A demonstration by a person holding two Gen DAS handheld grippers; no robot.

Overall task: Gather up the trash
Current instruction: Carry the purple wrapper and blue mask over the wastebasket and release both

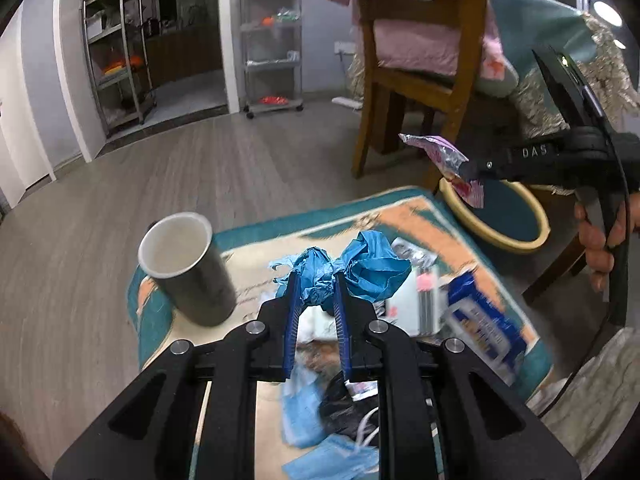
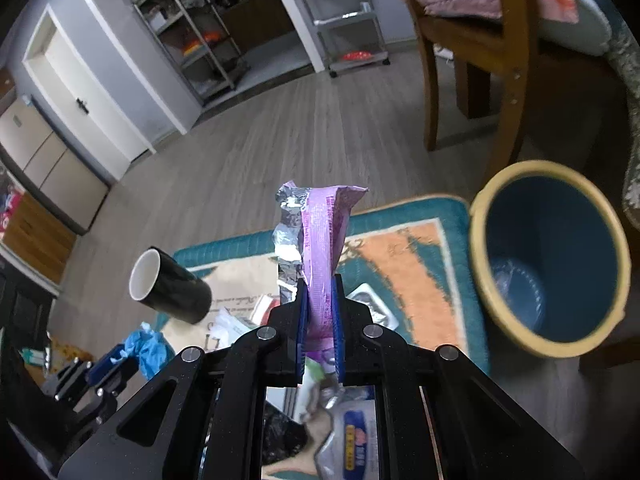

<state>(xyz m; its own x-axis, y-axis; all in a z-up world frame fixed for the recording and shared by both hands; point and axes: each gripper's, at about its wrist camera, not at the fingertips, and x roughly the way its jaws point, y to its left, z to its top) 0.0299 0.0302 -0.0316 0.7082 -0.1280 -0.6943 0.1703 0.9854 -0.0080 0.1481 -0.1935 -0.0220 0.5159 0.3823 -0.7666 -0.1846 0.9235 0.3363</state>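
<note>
Both claws are clenched on trash, and we read them in turn; our left gripper (image 1: 316,280) grasps a crumpled blue wad (image 1: 360,268) between its blue pads, the bulk of the wad bulging past the fingertips toward 1 o'clock; our right gripper (image 2: 319,300) pinches a purple foil wrapper (image 2: 320,236), which stands upright out of the jaws toward 12 o'clock, silver lining showing on its left edge. In the left wrist view we see the right gripper (image 1: 468,170) at 2 o'clock, the wrapper (image 1: 444,156) hanging from its tip just above the rim of the bin, and a hand (image 1: 600,240) on its handle at 3 o'clock. We place the yellow-rimmed blue bin (image 2: 480,240) at 3 o'clock in the right wrist view, open mouth toward us, something pale and blurred at its bottom; the wrapper is beside the bin, apart from it. Beneath both claws we note a teal, orange and cream rug (image 1: 404,216) littered with further trash: blue face masks (image 1: 304,416), a black bag (image 1: 344,404), a blue-and-white packet (image 1: 480,320); a dark cup (image 1: 188,268) with a white interior stands on the rug at 10 o'clock. A wooden chair (image 2: 508,60) stands on the plank floor (image 2: 260,140) at 1 o'clock.
</note>
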